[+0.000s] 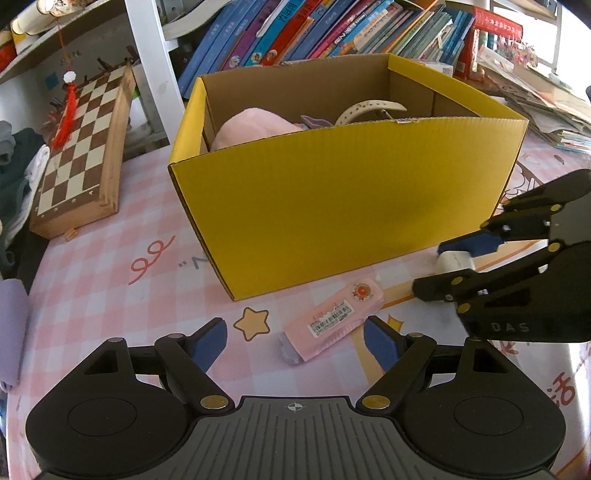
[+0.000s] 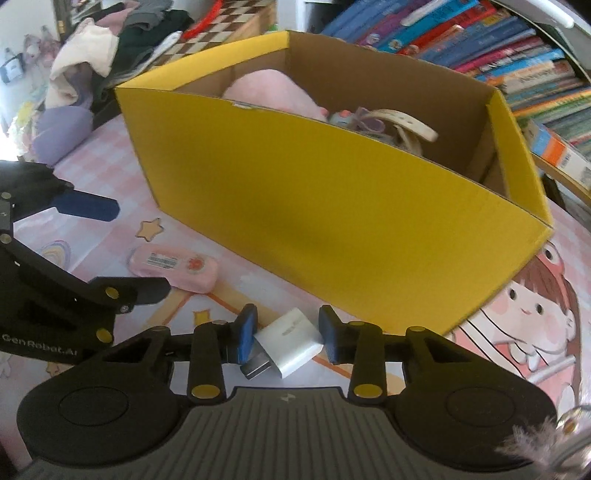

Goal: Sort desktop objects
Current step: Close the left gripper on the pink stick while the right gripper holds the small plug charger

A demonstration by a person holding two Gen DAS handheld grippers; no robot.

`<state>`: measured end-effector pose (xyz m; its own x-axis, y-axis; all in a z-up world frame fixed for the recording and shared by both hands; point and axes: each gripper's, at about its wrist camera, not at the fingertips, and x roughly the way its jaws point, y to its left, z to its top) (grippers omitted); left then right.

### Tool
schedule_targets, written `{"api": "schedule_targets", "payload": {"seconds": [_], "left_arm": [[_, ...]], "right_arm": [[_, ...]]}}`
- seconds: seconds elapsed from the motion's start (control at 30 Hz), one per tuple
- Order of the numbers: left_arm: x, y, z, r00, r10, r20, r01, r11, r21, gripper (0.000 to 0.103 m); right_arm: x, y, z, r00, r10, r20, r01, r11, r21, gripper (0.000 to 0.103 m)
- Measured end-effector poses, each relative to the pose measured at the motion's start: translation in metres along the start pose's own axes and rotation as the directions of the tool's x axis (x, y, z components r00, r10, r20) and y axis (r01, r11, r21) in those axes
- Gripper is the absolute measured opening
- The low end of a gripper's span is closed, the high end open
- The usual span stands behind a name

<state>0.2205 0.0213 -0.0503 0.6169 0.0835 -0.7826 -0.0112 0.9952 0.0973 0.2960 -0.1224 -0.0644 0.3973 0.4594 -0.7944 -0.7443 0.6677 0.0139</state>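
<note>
A yellow cardboard box stands on the pink checked tablecloth and holds a pink plush, a white belt and small items. A pink flat case with a barcode label lies in front of the box, just ahead of and between the fingers of my open left gripper. My right gripper is shut on a white charger block with a metal plug, low over the table. The right gripper also shows in the left wrist view, holding the white block. The pink case shows in the right wrist view too.
A wooden chessboard leans at the left. Rows of books stand behind the box, with stacked papers at the right. Clothes are piled at the far left. A purple cloth lies at the table's left edge.
</note>
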Motion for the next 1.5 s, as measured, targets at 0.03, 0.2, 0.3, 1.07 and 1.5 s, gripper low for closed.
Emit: {"api": "schedule_targets", "payload": {"seconds": [0.03,0.2,0.3,1.07,1.5], "left_arm": [[0.001,0.0,0.001,1.0,-0.003,0.001,0.003,1.0,0.0,0.083],[0.007,0.0,0.004,1.0,-0.019,0.005,0.019,1.0,0.003,0.083],[0.014,-0.002,0.007,0.999,-0.033,0.007,0.033,0.999,0.004,0.083],[0.024,0.0,0.005,0.995,-0.097,0.024,0.097,0.995,-0.009,0.041],[0.005,-0.002,-0.005,0.992,-0.123,0.013,0.123,0.992,0.014,0.023]], "right_arm": [[-0.002,-0.002,-0.001,1.0,-0.005,-0.002,0.005,1.0,0.015,0.034],[-0.018,-0.015,-0.008,1.0,-0.014,-0.003,0.014,0.996,0.086,0.034],[-0.025,-0.021,-0.013,1.0,-0.019,-0.012,0.02,0.992,0.121,0.034],[-0.038,-0.017,-0.021,1.0,-0.016,-0.003,0.016,0.988,0.156,0.034],[-0.044,-0.006,-0.023,1.0,-0.027,-0.002,0.027,0.989,0.147,0.034]]}}
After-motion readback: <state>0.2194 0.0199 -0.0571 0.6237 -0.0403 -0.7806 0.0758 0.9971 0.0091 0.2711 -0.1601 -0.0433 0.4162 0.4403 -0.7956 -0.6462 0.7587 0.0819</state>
